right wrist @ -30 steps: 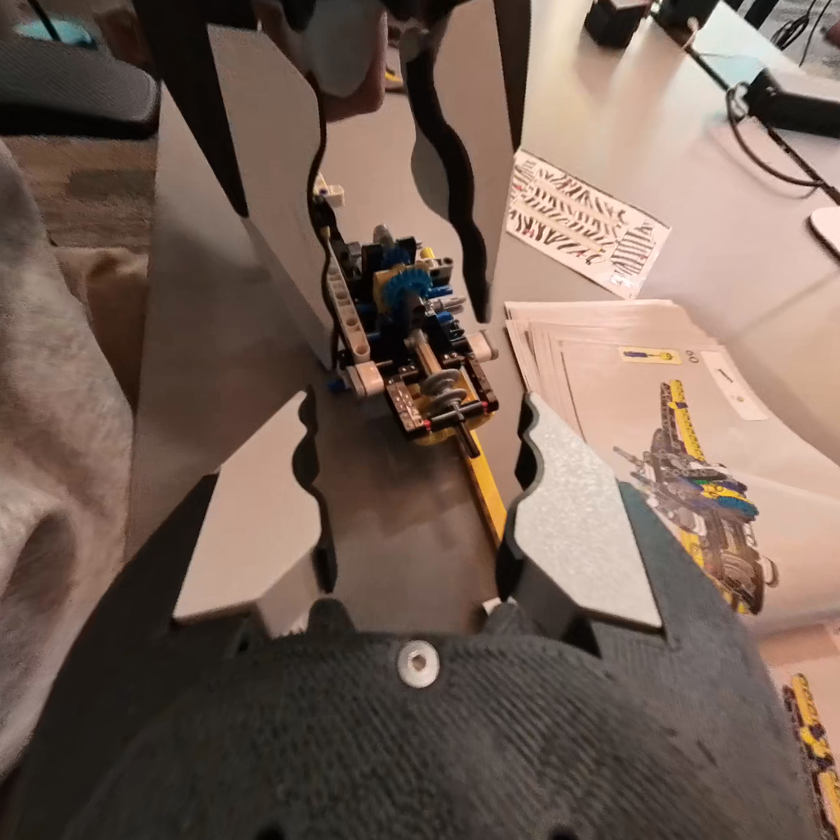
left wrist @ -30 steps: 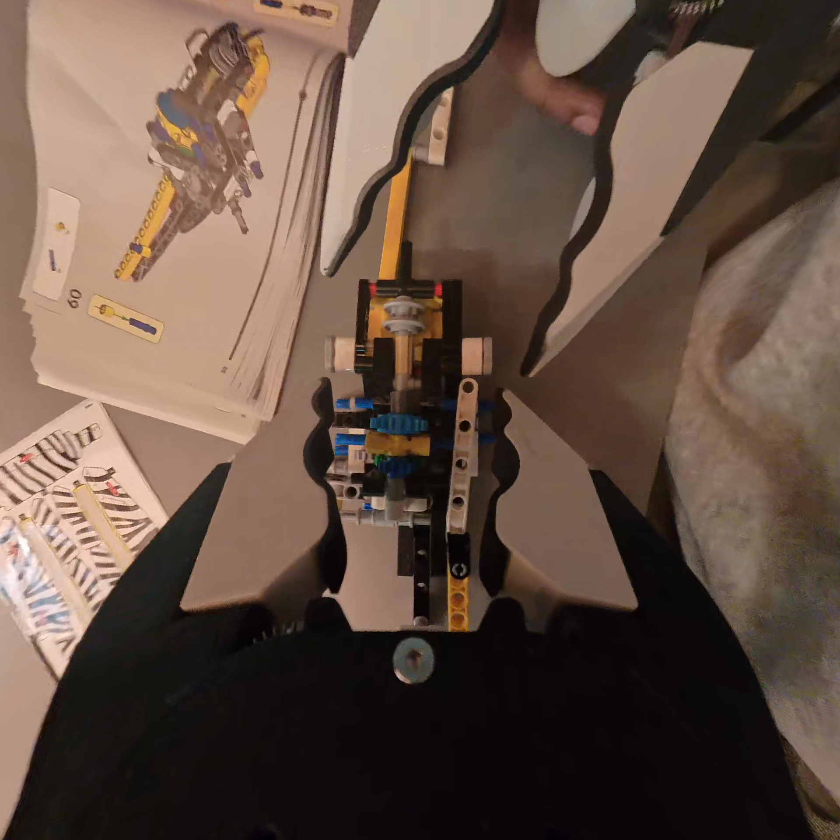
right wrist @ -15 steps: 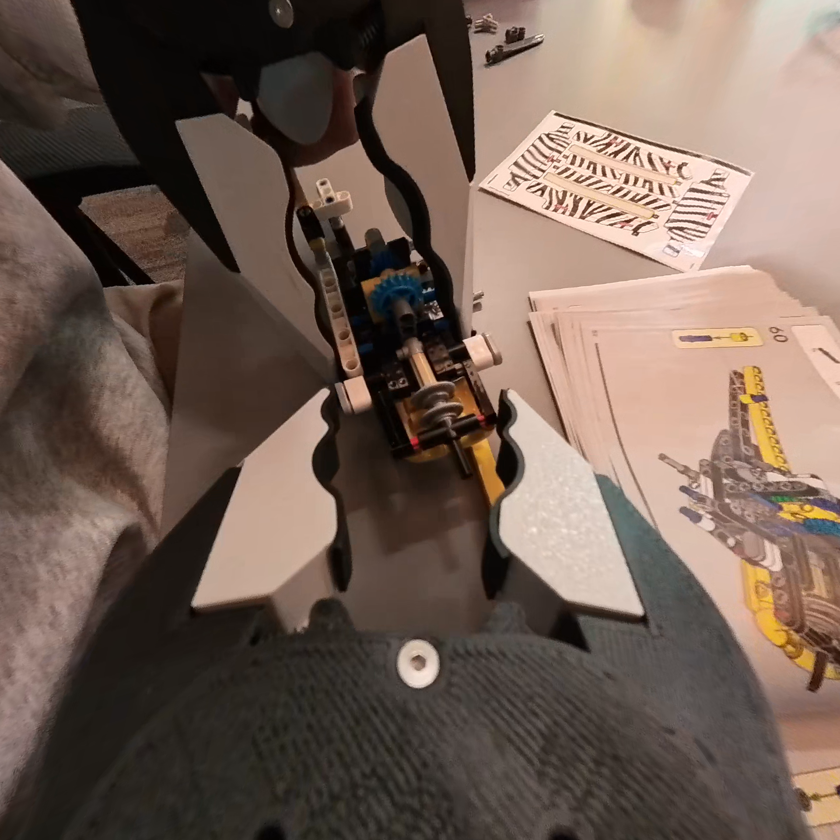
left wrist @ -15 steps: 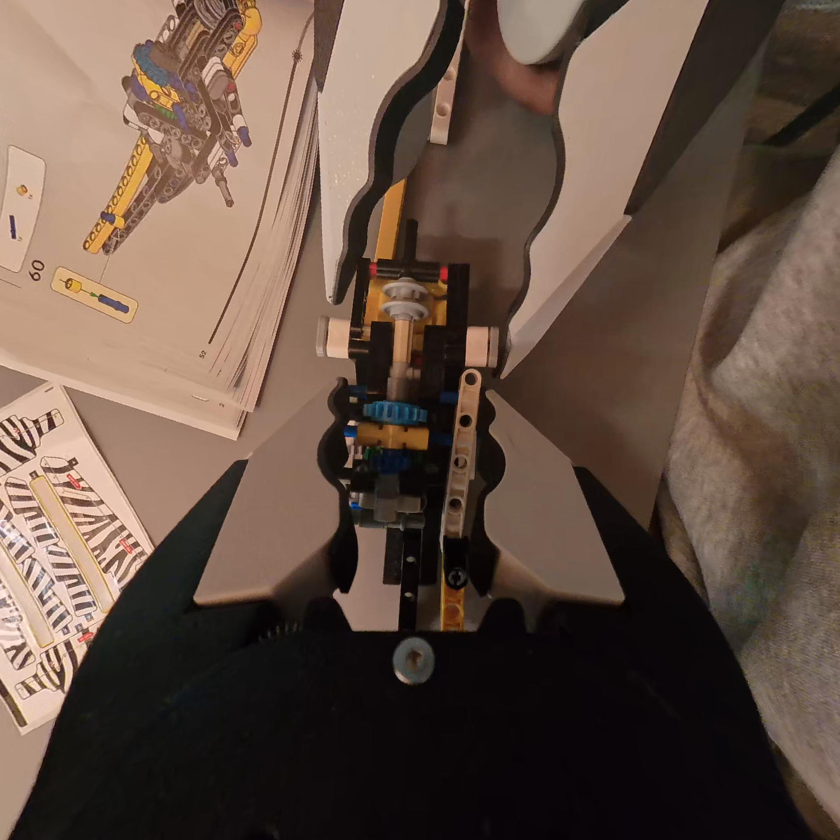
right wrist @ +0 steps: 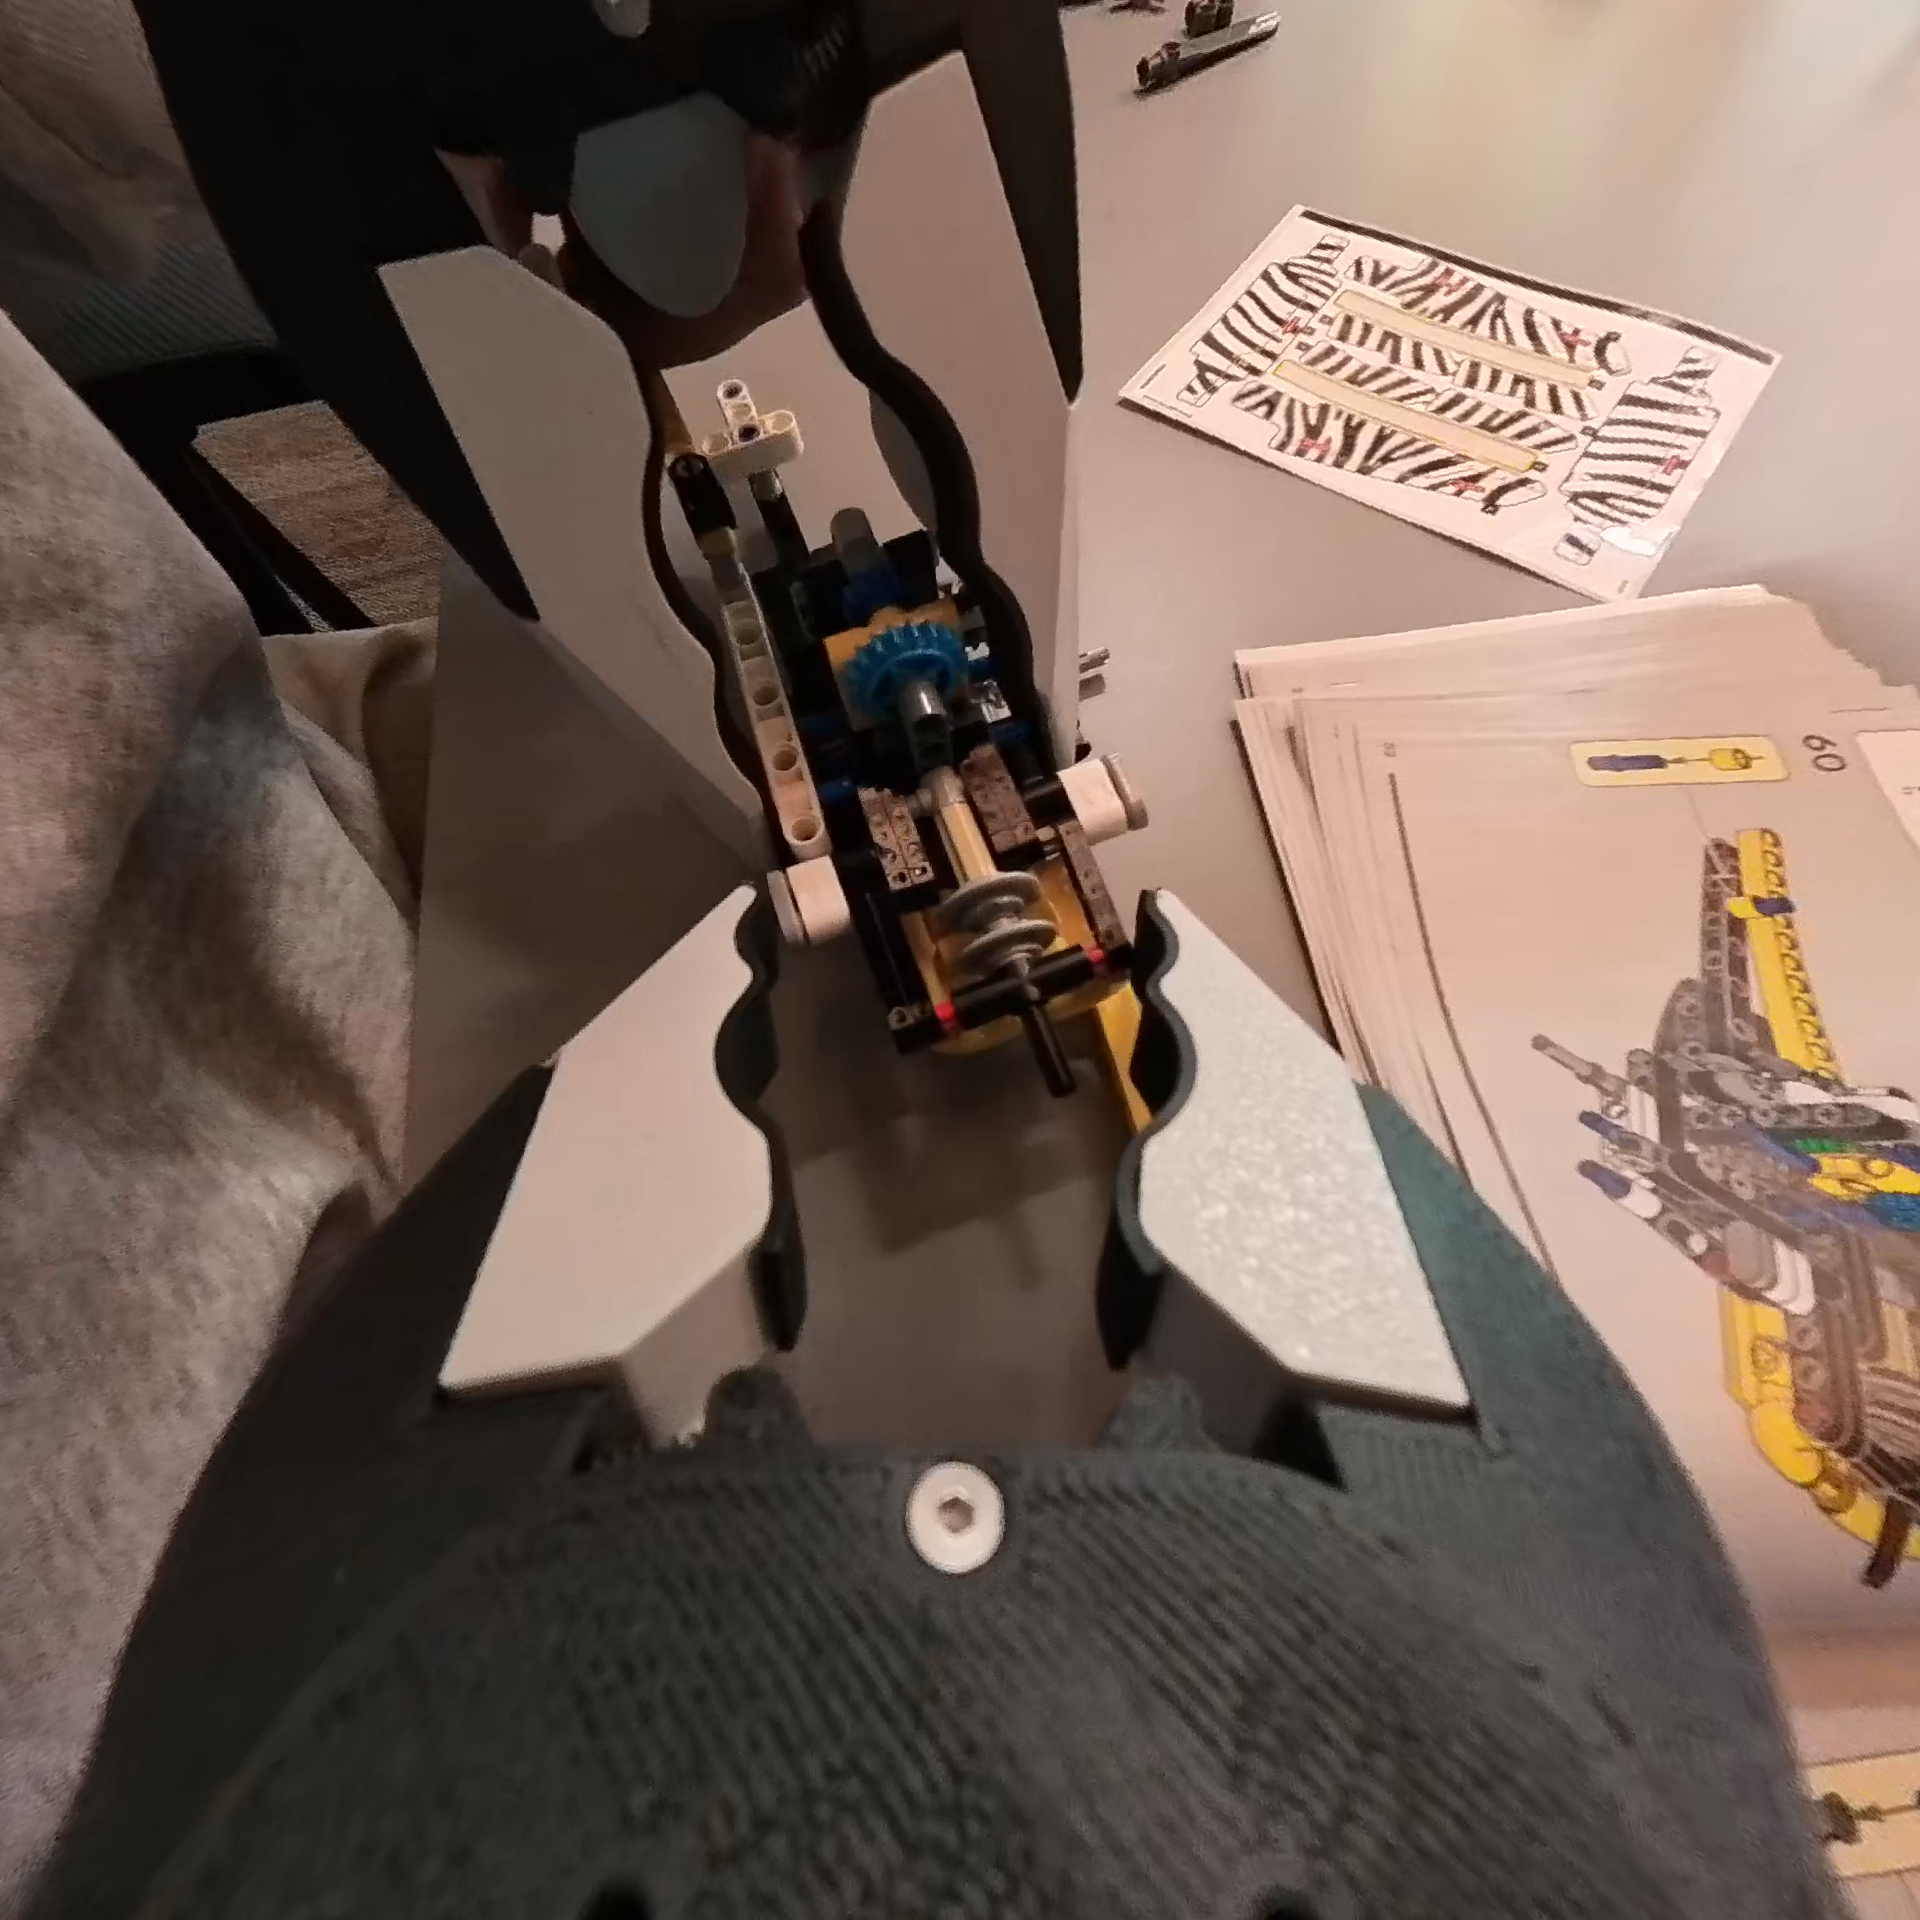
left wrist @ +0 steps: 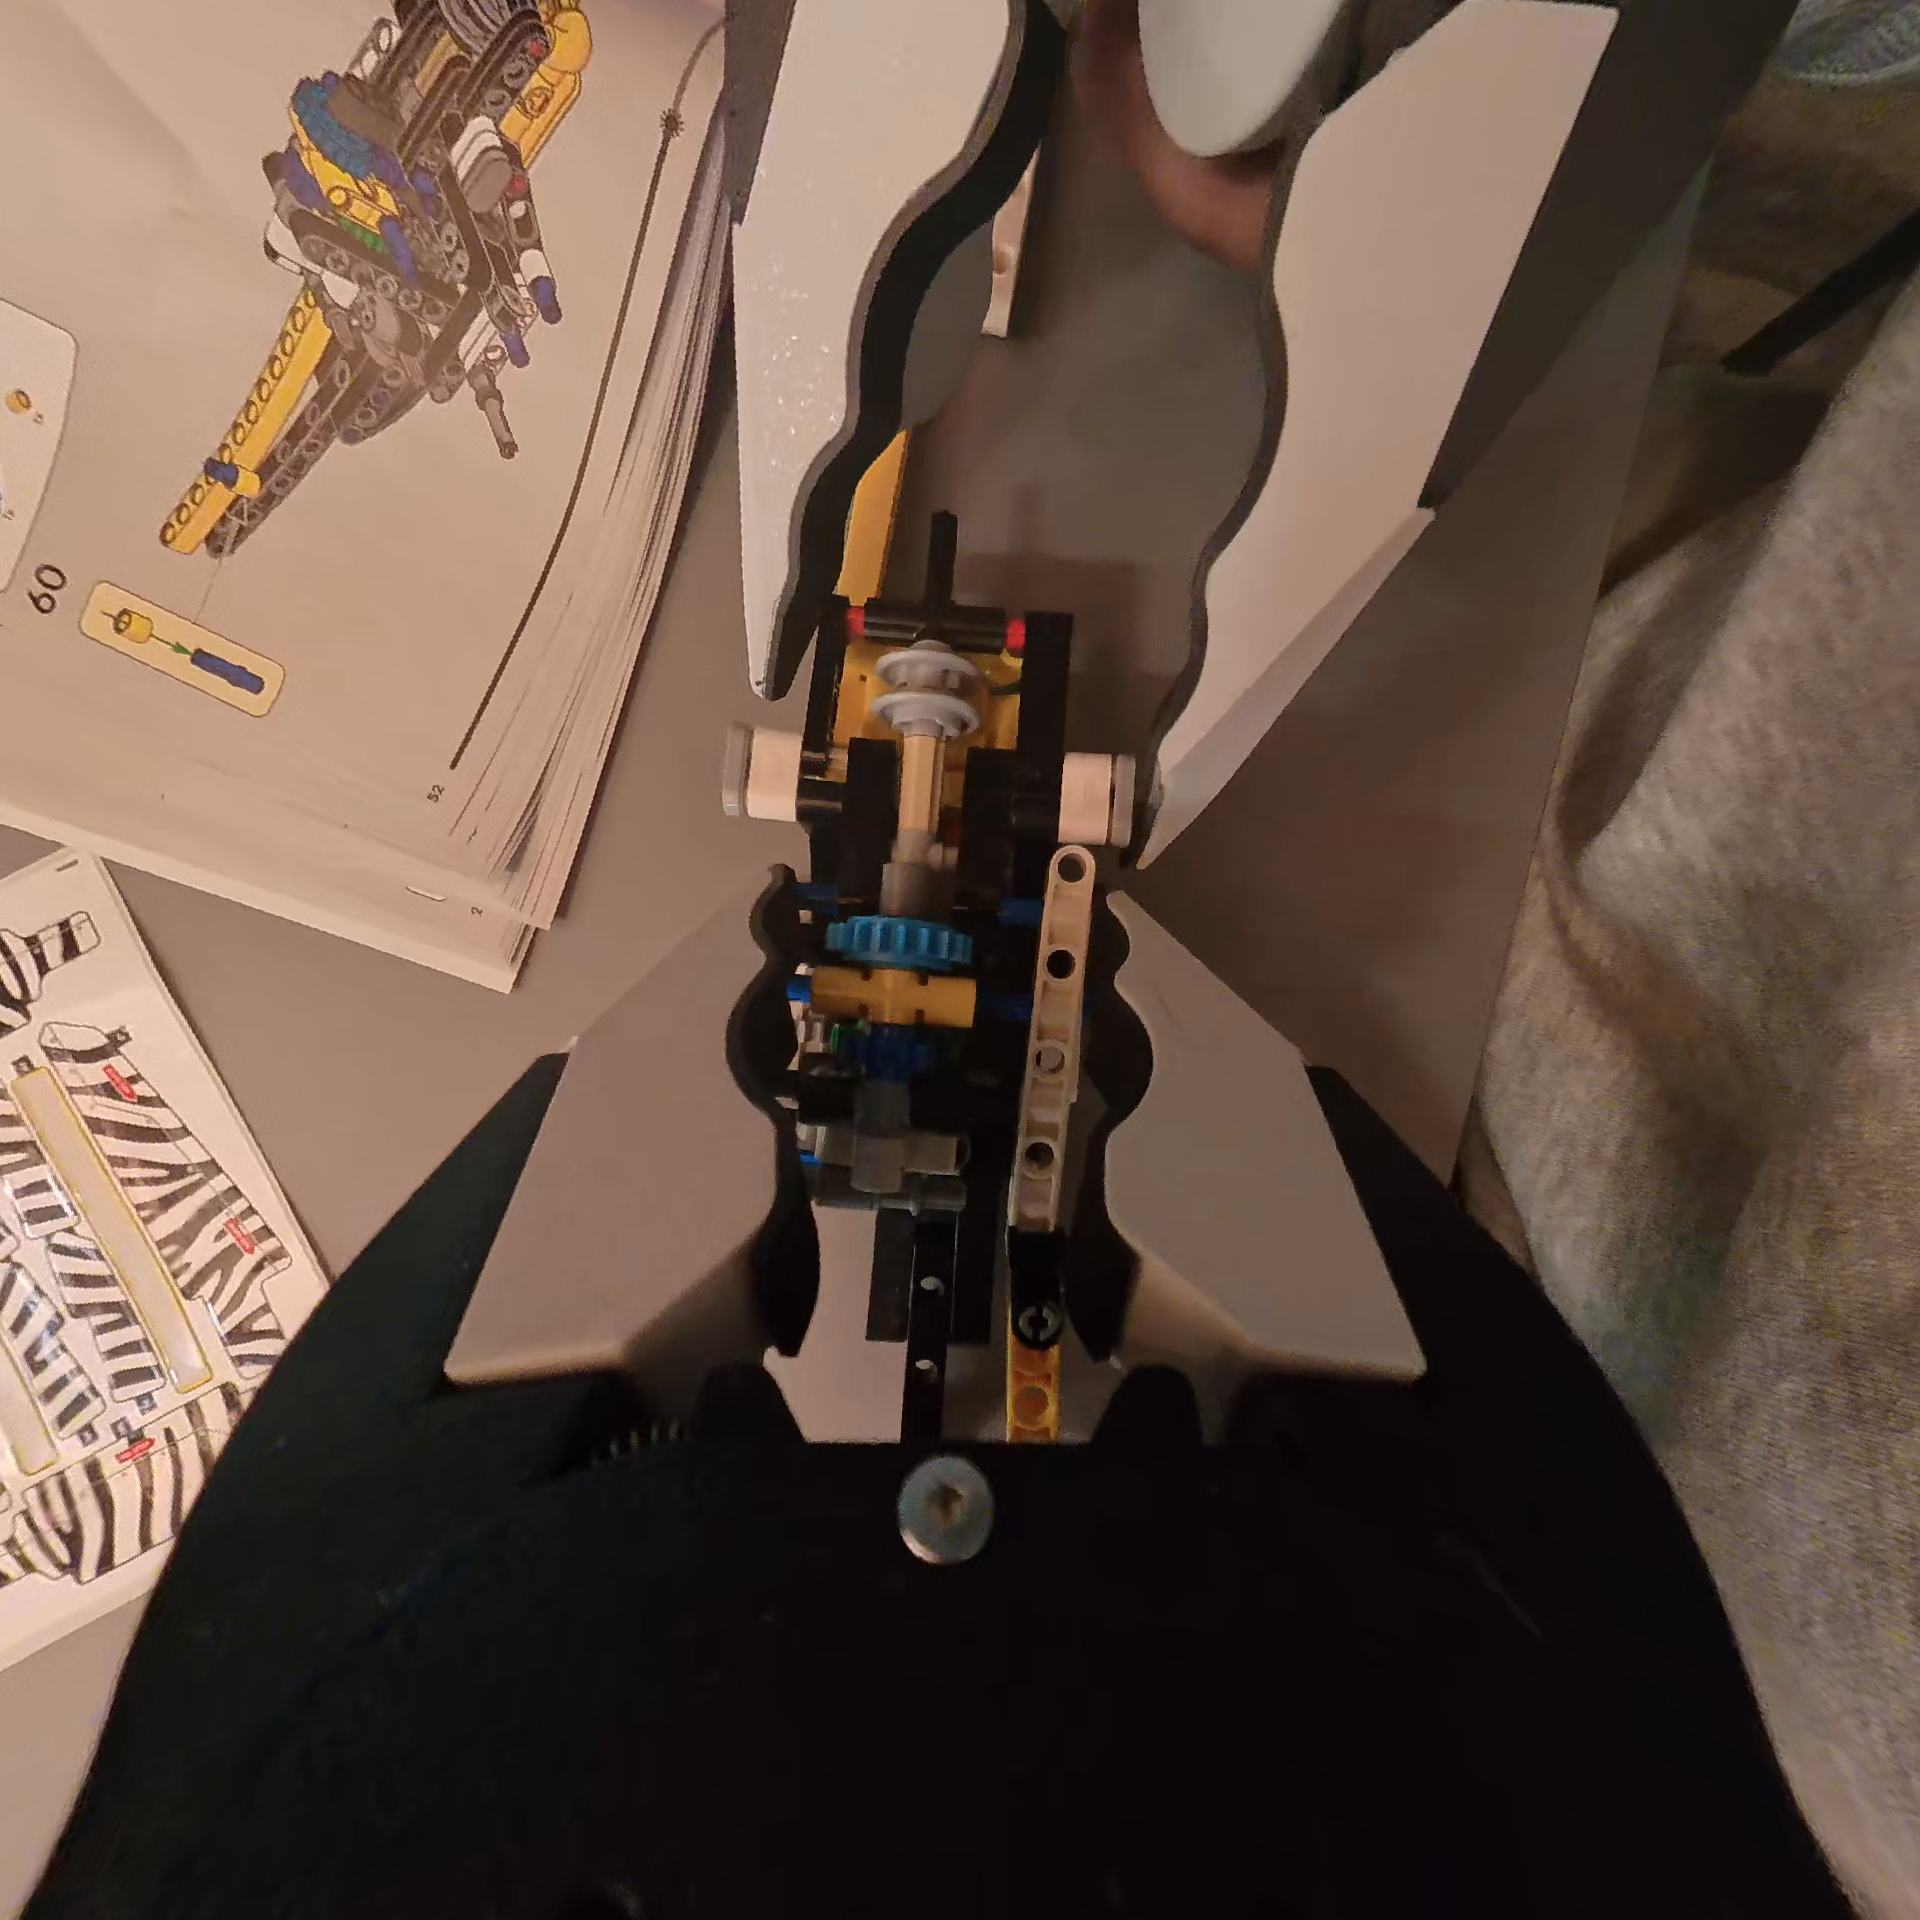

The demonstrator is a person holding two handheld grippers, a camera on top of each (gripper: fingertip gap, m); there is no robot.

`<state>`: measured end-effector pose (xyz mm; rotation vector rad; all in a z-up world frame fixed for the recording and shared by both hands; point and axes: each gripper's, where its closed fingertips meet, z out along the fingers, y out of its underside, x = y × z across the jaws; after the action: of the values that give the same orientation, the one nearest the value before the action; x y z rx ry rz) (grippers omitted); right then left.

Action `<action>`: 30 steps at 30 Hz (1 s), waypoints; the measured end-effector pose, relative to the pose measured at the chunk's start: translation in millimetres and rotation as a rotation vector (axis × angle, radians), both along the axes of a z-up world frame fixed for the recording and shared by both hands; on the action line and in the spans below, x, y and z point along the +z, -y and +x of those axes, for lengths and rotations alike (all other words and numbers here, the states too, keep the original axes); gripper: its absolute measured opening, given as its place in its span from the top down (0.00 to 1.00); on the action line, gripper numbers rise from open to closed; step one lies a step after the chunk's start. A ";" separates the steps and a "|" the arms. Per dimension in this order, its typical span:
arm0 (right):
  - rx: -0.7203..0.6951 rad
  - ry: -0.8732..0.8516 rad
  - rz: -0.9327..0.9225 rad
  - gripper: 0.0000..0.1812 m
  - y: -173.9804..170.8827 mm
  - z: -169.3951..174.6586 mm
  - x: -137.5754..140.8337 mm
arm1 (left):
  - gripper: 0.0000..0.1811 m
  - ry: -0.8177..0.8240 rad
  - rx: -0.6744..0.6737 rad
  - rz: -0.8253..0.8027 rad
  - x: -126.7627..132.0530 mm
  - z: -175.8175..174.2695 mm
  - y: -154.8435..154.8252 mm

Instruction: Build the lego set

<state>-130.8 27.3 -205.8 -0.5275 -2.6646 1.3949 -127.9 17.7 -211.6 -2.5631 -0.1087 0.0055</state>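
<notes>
The lego model (left wrist: 935, 987) is a long black and yellow build with blue gears, a grey axle and a white side beam, lying on the grey table (left wrist: 343, 1039). My left gripper (left wrist: 940, 904) is shut on its middle, with both pads against its sides. In the right wrist view the model (right wrist: 935, 831) lies between the left gripper's fingers (right wrist: 914, 769). My right gripper (right wrist: 951, 925) is open, and its fingertips straddle the model's front end near the white pins. It also shows in the left wrist view (left wrist: 966, 748), coming from the far side.
An open instruction booklet (left wrist: 364, 468) (right wrist: 1558, 935) lies beside the model. A zebra-striped sticker sheet (left wrist: 114, 1247) (right wrist: 1455, 395) lies past it. Grey cloth (left wrist: 1714, 1039) (right wrist: 156, 935) hangs along the table's other side. Small loose parts (right wrist: 1195, 52) lie far off. Only a small space, under 4 cm, lies between the two pairs of fingers.
My right gripper has moved in toward the model until its open fingers flank the front end. My left gripper's fingers have narrowed onto the model's sides.
</notes>
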 end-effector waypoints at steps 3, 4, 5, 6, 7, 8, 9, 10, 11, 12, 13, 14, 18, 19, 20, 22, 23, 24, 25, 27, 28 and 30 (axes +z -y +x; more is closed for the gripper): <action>0.012 -0.006 -0.002 0.63 0.6 0.5 -0.6 | 0.71 0.068 0.016 -0.024 1.1 2.4 0.9; 0.018 -0.013 -0.003 0.63 0.9 0.8 -0.5 | 0.71 0.093 0.023 -0.023 2.4 3.3 0.7; 0.024 -0.021 0.001 0.63 0.8 1.1 -0.7 | 0.72 0.122 0.033 -0.014 4.5 4.1 0.0; 0.026 -0.025 0.005 0.63 1.0 1.3 -0.9 | 0.72 0.145 0.042 -0.006 6.0 4.3 -0.4; 0.027 -0.033 0.009 0.63 1.3 1.2 -0.8 | 0.72 0.158 0.050 -0.005 6.1 4.4 0.0; 0.026 -0.039 0.011 0.63 1.8 1.0 -0.6 | 0.72 0.158 0.053 -0.007 5.8 4.2 0.2; 0.025 -0.037 0.011 0.63 1.9 0.8 -0.7 | 0.72 0.149 0.053 -0.007 6.0 4.2 0.1; 0.024 -0.032 0.009 0.63 1.9 0.7 -1.0 | 0.72 0.133 0.050 -0.008 5.8 4.0 0.0; 0.023 -0.030 0.007 0.63 1.8 0.7 -1.3 | 0.72 0.125 0.050 -0.007 5.9 4.0 -0.2; 0.022 -0.028 0.006 0.63 1.8 0.7 -1.6 | 0.72 0.126 0.053 -0.006 6.2 4.1 -0.2; 0.022 -0.024 0.007 0.63 1.8 0.6 -1.6 | 0.72 0.127 0.054 -0.005 6.1 4.0 -0.1; 0.021 -0.025 0.010 0.63 2.1 0.5 -1.7 | 0.72 0.124 0.053 -0.004 6.2 4.0 -0.1; 0.018 -0.019 0.013 0.63 2.5 0.2 -2.0 | 0.72 0.119 0.052 -0.002 6.0 4.0 0.2; 0.017 -0.016 0.012 0.63 2.6 0.0 -2.0 | 0.72 0.115 0.050 -0.002 6.0 4.1 0.3; 0.016 -0.013 0.010 0.63 2.7 0.0 -2.2 | 0.72 0.108 0.046 -0.005 5.9 4.1 0.5; 0.015 -0.010 0.008 0.63 2.7 -0.1 -2.4 | 0.72 0.097 0.043 -0.006 5.9 3.9 0.2; 0.015 -0.007 0.008 0.63 2.8 -0.1 -2.6 | 0.72 0.100 0.043 -0.006 5.9 4.1 0.4; 0.016 -0.010 0.009 0.63 3.0 -0.2 -2.5 | 0.72 0.104 0.045 -0.005 5.9 4.1 0.6; 0.015 -0.011 0.009 0.63 3.3 -0.3 -2.5 | 0.72 0.110 0.046 -0.004 5.9 4.3 0.8; 0.016 -0.007 0.010 0.63 3.5 -0.1 -2.6 | 0.72 0.115 0.044 -0.005 5.8 4.5 1.0; 0.016 -0.006 0.009 0.63 3.6 -0.2 -2.6 | 0.72 0.114 0.041 -0.006 5.7 4.6 1.1; 0.017 0.000 0.008 0.63 3.7 -0.1 -2.9 | 0.72 0.118 0.038 -0.009 5.6 4.8 1.2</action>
<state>-130.9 23.6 -208.7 -0.5052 -2.6792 1.3886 -123.1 16.5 -206.0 -2.5691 -0.2032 -0.1315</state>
